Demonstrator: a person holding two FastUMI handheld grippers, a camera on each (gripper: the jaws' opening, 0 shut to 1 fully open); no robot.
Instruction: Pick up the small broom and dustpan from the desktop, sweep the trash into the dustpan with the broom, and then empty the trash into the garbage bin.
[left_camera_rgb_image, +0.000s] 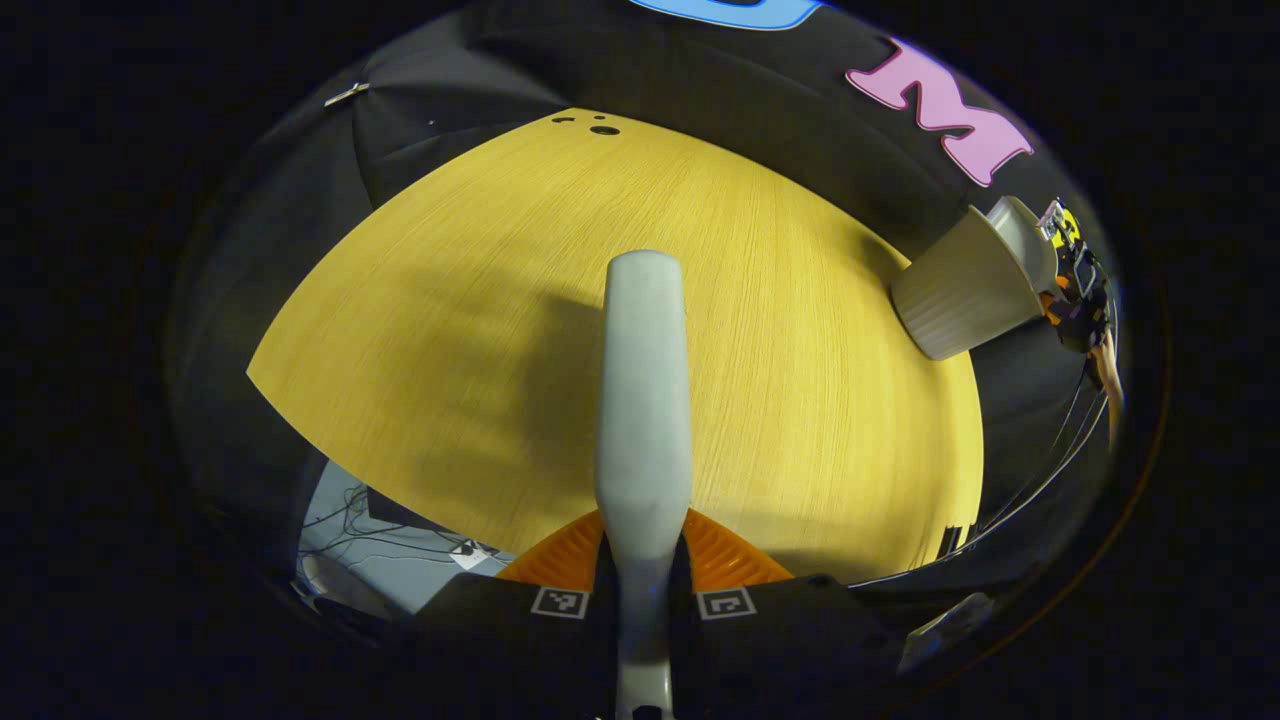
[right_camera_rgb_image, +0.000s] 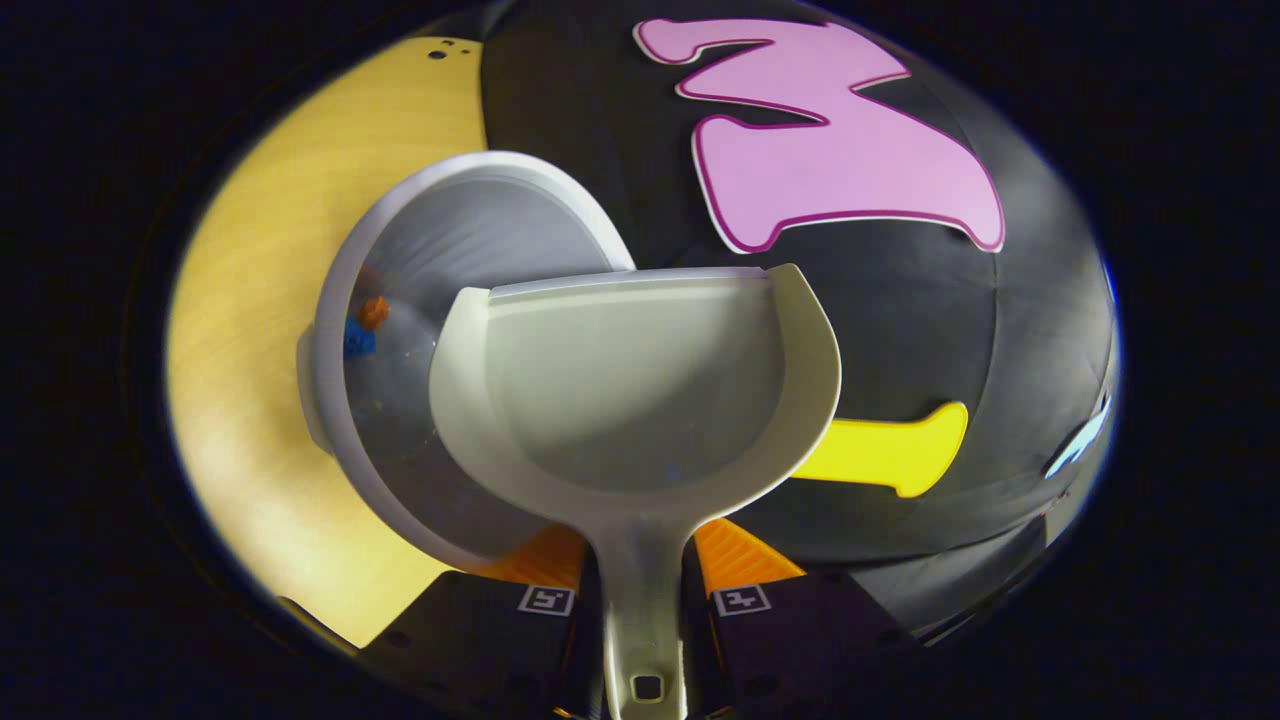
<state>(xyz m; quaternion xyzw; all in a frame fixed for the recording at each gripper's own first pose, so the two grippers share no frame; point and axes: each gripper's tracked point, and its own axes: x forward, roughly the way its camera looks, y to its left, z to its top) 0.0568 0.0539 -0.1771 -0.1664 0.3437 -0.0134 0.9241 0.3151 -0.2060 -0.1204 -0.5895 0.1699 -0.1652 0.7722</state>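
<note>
My left gripper is shut on the pale grey small broom, which points forward above the yellow wooden desktop; its bristles are hidden. At the far right the white garbage bin stands at the table's edge, with the other gripper just beyond it. My right gripper is shut on the handle of the pale dustpan, held over the bin's right rim. The pan's inside looks bare. Inside the bin lie small orange and blue bits of trash.
The desktop has a round cable hole near its far edge. Grey floor with loose cables shows past the table's near left corner. Black cloth walls stand close behind the table and bin.
</note>
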